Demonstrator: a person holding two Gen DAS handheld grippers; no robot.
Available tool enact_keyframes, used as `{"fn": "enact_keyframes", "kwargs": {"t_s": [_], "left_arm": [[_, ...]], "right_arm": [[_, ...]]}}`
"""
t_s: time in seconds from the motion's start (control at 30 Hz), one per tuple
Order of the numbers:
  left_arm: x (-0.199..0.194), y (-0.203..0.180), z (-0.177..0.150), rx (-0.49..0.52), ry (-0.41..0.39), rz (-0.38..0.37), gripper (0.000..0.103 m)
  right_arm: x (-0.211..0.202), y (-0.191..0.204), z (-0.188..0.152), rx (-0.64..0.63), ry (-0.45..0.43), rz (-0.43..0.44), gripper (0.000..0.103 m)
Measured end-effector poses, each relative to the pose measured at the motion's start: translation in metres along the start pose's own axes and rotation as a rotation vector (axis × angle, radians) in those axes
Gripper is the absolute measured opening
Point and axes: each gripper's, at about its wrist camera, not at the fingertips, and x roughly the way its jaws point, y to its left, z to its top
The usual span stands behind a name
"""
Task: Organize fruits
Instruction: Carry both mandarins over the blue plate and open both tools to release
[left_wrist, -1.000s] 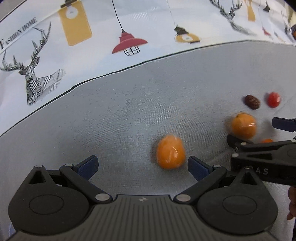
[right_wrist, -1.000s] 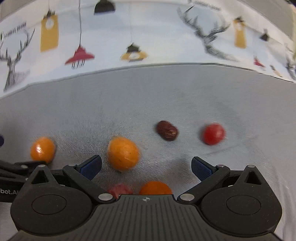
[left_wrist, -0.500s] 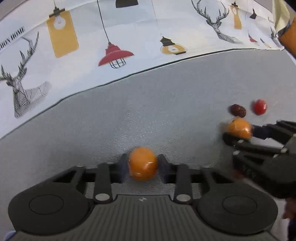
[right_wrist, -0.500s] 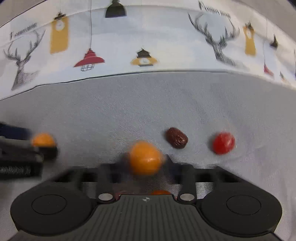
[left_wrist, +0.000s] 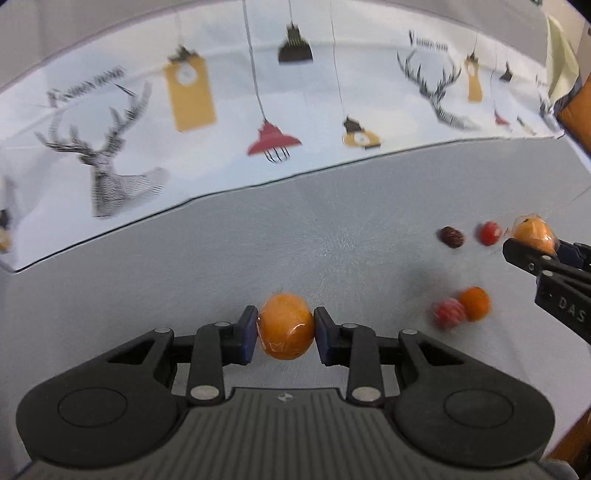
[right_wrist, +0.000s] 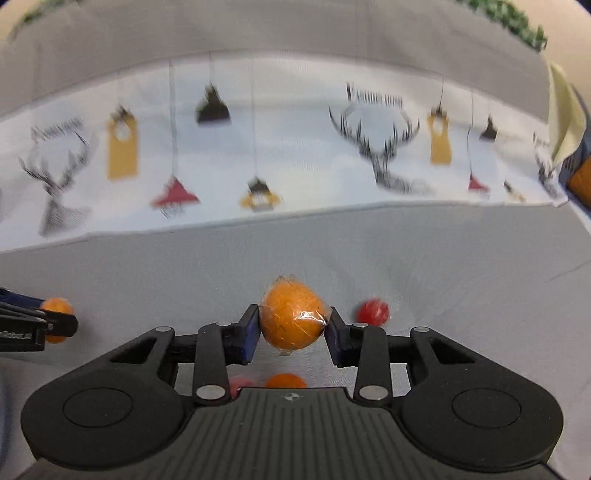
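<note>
Both of your grippers are loaded. Left gripper: jaws closed most of the way, blue pads pressed on either side of a wrapped orange, which is clear of the grey mat. Right gripper: same state, pads clamped on a second wrapped orange, also off the mat. The jaws of both closed down within the last second; each has its fruit squarely between the pads.

Progress, as I read it: early. Two fruits are picked, none is placed. No bowl, tray or basket shows in either view, so I can't tell you where these go.

Still on the mat, taking the left gripper's orange as reference:
- just right of it and slightly farther, a reddish round fruit touching a small orange fruit; both blurred
- farther right and beyond, a dark wrinkled date with a red cherry tomato just beside it, apart

So at least four pieces are left.

Materials:
- oranges: rounded, slightly egg-shaped, pitted peel under glossy clear film that bunches into a twist at the end; film looks slippery, so hold the squeeze
- pads: flat, blue, rubbery-looking; gripper bodies matte black plastic, ribbed top
- mat: grey woven fabric, fine weave, faint creases
- far side: white printed cloth with deer heads, lamps and tags, smooth
</note>
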Motion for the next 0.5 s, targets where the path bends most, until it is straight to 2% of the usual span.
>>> {"fn": "enact_keyframes", "kwargs": {"t_s": [0.2, 0.5], "left_arm": [[-0.086, 0.015, -0.041, -0.044, -0.027, 0.015, 0.036], [-0.187, 0.043, -0.12, -0.117, -0.027, 0.083, 0.036]], "right_arm": [[-0.093, 0.021, -0.013, -0.028, -0.088, 0.082, 0.038], [-0.196, 0.067, -0.057, -0.061, -0.07, 0.2, 0.038]]}}
